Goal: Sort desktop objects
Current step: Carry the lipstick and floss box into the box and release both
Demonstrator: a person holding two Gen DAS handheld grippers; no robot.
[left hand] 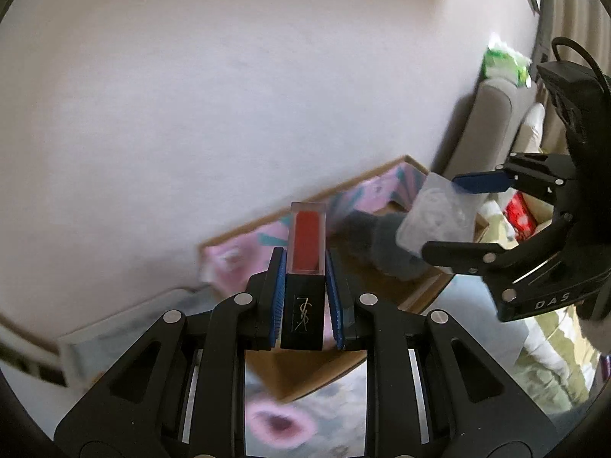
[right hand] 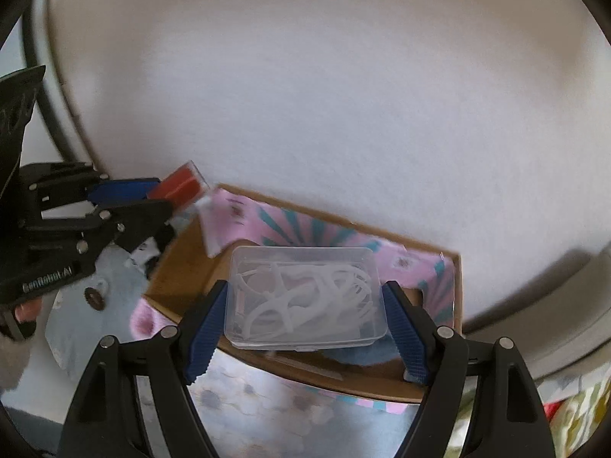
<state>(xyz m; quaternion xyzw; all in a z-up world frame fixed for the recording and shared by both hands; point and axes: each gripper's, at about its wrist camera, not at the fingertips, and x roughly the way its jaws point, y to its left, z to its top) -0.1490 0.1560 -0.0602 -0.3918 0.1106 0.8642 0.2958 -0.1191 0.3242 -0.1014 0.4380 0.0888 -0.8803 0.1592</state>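
Observation:
My left gripper (left hand: 305, 267) is shut on a YSL lipstick (left hand: 305, 259) with a black base and a clear cap over red. It holds the lipstick above the near corner of a cardboard box (left hand: 305, 374) with a pink and teal lining. My right gripper (right hand: 305, 305) is shut on a clear plastic case of white floss picks (right hand: 305, 297) and holds it over the same box (right hand: 183, 267). The right gripper with the case (left hand: 439, 213) shows at the right of the left wrist view. The left gripper with the lipstick (right hand: 179, 187) shows at the left of the right wrist view.
A dark grey soft object (left hand: 382, 244) lies inside the box. The box stands on a floral tabletop (right hand: 267, 400) against a white wall (left hand: 191, 95). A grey sofa (left hand: 492, 122) with a green and white bag (left hand: 504, 61) is at the far right.

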